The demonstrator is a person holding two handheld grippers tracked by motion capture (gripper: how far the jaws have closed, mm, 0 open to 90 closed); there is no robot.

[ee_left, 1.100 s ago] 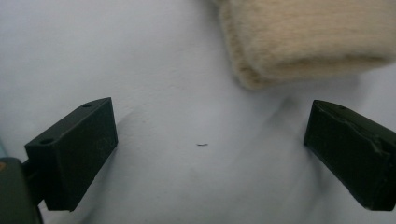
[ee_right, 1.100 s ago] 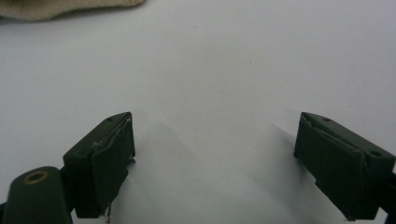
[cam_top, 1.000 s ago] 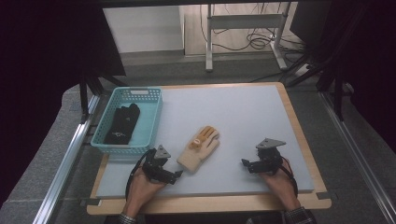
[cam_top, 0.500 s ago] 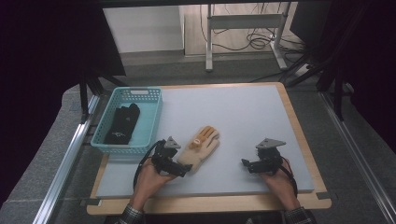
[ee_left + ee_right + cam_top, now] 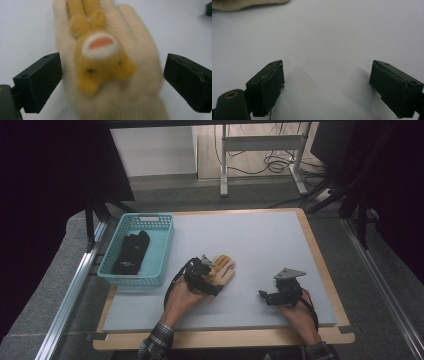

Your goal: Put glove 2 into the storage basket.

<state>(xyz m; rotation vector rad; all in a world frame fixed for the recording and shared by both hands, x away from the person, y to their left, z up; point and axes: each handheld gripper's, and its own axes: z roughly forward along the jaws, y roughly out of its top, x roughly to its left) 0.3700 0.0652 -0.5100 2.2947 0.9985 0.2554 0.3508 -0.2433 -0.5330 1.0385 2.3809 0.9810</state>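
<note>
Straddling the cream bear glove [image 5: 107, 62] near centre, the left gripper [image 5: 111, 82] gapes wide; next, pinch and lift.

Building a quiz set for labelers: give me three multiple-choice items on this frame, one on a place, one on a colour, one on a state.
1. Where does the black glove lie?
A. in the basket
B. on the mat by the right gripper
C. on the floor

2. What colour is the basket?
A. red
B. teal
C. white

3. How does the left gripper stand at the tan glove?
A. shut on it
B. open, a jaw on each side of it
C. open, far off from it

Key:
1 A, the high view shows it inside the basket walls.
2 B, the mesh walls are teal.
3 B, the left gripper view shows gaps between both jaws and the glove.
</note>
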